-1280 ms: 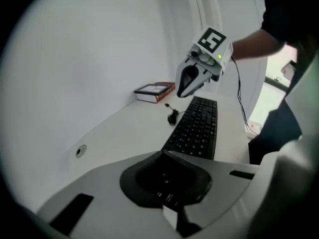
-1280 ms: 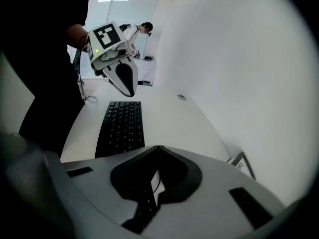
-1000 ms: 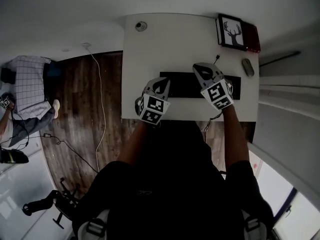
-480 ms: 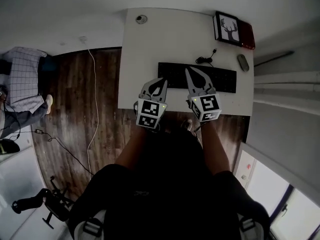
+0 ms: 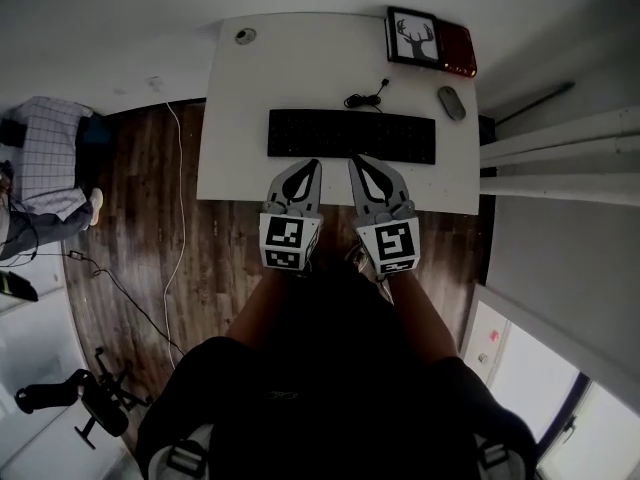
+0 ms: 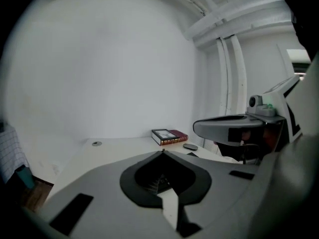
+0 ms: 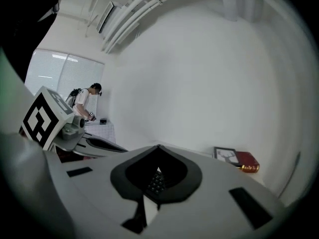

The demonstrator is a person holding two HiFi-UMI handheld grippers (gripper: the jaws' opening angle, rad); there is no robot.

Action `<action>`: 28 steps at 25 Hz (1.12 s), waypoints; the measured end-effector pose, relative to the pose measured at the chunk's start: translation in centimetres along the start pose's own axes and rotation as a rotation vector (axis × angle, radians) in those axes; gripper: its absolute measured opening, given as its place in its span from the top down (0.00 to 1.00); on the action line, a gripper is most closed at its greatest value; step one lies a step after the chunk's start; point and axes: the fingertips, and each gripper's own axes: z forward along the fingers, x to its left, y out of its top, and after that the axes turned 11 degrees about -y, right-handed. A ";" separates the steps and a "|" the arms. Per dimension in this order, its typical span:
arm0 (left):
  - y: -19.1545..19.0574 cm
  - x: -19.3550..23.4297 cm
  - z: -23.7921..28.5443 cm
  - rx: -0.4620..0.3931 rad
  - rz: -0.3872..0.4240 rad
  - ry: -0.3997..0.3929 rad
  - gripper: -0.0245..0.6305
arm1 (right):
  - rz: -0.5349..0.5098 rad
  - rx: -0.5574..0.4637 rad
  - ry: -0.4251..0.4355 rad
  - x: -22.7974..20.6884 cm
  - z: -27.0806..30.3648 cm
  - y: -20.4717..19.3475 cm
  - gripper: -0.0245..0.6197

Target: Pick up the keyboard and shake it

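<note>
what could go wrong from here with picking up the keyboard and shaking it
1. The left gripper and the right gripper are both shut, with their tips near the front edge of the keyboard. Unless the jaws open first, they would likely shove it back rather than grip it.
2. A cable lies coiled just behind the keyboard. Shaking could whip it into the mouse or the framed picture.

White desk (image 5: 300, 63) against white wall (image 5: 150, 18); dark wood floor (image 5: 130, 218).
</note>
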 end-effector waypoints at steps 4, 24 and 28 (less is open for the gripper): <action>0.7 -5.2 0.6 -0.036 0.044 -0.009 0.96 | 0.037 -0.004 -0.068 -3.6 -4.7 -0.7 0.93; 1.0 -15.0 1.2 -0.010 0.164 -0.058 0.96 | 0.067 -0.061 -0.170 -10.0 -12.4 -1.9 0.93; 0.8 -16.0 1.2 0.004 0.177 -0.063 0.96 | 0.057 -0.063 -0.152 -9.8 -12.7 -1.9 0.93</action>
